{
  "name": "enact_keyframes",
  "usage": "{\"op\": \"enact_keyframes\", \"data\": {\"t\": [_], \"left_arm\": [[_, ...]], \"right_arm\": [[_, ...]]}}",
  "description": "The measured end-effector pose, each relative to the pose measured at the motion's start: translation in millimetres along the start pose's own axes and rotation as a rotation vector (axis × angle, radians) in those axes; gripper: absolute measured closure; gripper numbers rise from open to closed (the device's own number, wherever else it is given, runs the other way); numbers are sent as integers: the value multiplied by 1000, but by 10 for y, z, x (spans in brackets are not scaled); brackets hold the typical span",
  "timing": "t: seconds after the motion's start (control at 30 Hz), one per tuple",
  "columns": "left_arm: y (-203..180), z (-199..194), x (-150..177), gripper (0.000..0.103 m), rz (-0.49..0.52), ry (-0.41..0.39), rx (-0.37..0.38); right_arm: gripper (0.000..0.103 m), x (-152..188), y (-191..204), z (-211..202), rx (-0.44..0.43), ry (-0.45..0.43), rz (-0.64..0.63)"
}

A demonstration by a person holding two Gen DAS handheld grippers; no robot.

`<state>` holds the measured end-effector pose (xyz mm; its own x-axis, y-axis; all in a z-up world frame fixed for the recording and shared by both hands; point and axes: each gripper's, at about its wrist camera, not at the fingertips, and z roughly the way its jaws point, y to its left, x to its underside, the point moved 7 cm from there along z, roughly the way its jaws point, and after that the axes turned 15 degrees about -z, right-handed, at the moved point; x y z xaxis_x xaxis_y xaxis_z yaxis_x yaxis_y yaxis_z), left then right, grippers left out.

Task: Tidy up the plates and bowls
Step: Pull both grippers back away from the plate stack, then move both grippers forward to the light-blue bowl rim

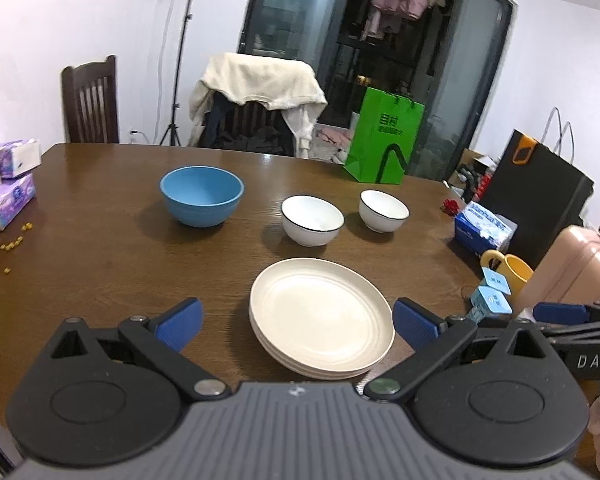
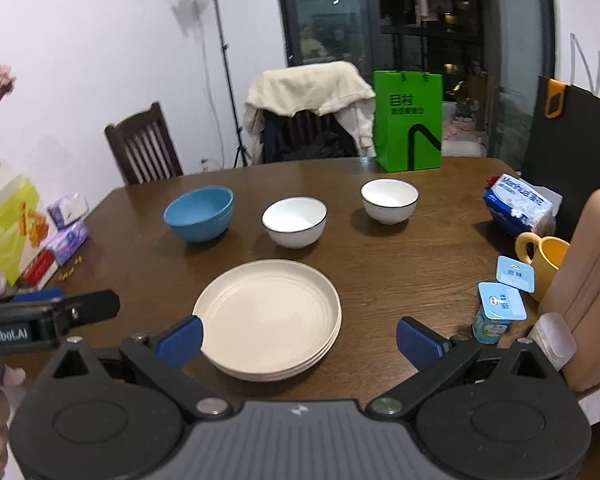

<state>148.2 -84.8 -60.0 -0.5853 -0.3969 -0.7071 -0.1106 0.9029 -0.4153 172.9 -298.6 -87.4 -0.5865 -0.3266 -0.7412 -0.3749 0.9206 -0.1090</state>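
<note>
- Plates point(image 1: 321, 320) lie already in one cream stack near the front edge of the table point(image 1: 100, 240); the blue bowl point(image 1: 201, 195) and two white bowls point(image 1: 312, 220) point(image 1: 384, 210) stand apart behind it, not nested.
- Risk, as I judge: a bowl pinched at its thin rim can slip or tip, because the glazed wall is smooth and curved.
- Yogurt cups point(image 2: 502, 312) and yellow mug point(image 2: 544, 266) stand near on the right; a wide sweep could knock them.
- Left gripper point(image 1: 296, 322) hovers low over the table, wide open, holding nothing.
- Right gripper point(image 2: 298, 338) is level beside it, wide open too, empty.
</note>
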Motion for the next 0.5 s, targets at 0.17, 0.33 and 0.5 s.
{"op": "enact_keyframes", "data": {"t": [0.17,0.33,0.5], "left_arm": [[89,-203,-71,0,-31,-35,-25],[165,-301,-202,0,-45,-64,-37],[293,-289,-369,0,-42,-75,-35]], "right_arm": [[0,-8,86,-31,-31,25,0],[0,-31,195,-103,-44,22,14],[0,-124,367,-68,-55,20,13]]}}
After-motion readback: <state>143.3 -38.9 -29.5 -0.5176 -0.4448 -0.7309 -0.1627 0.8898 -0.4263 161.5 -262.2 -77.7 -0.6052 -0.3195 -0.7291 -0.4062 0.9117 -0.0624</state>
